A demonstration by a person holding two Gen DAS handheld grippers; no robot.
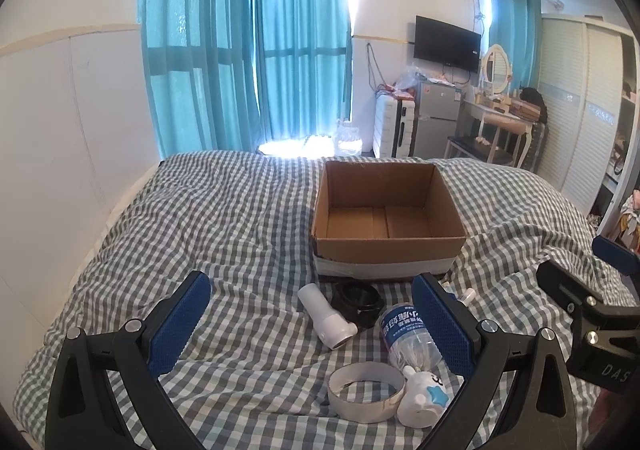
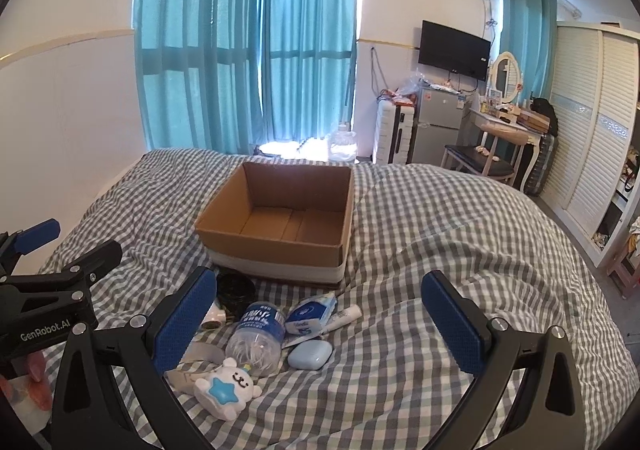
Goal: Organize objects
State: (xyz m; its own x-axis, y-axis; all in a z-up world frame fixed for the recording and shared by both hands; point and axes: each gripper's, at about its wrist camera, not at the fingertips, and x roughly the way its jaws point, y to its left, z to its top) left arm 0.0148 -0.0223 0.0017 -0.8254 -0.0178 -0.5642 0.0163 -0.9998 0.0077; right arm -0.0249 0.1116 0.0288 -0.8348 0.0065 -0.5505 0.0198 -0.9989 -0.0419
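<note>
Open brown cardboard box [image 1: 388, 209] with white tape band round its base sits on the grey-and-white checked bed cover [image 1: 224, 217]; inside shows only bare cardboard floor. All loose items lie on the cover on the camera side of the box.

Just in front of the box: black round ring-shaped part [image 1: 357, 302], close to the box's front wall. Beside it, a white plastic tube with angled nozzle end [image 1: 326, 316], lying flat, touching or nearly touching the black part. Clear plastic water bottle with blue label [image 2: 258, 334] lies on its side in front of the box. Blue-and-white tissue pack [image 2: 312, 316] next to the bottle, white marker-like pen [image 2: 344, 318] just beside the pack. Light-blue rounded earbud case [image 2: 310, 354] lies further from the box than the pack, near the bottle. White bear-shaped toy with blue star [image 2: 226, 390] lies farthest from the box, touching the bottle's base. Grey cardboard tape-core ring [image 1: 366, 390] lies flat against the toy.

Left tongs [image 1: 316, 326] spread wide, blue pads well apart, holding nothing, raised above the tube and bottle, pointing at the box. Right tongs [image 2: 320, 326] also spread wide, holding nothing, raised above the items in front of the box.
</note>
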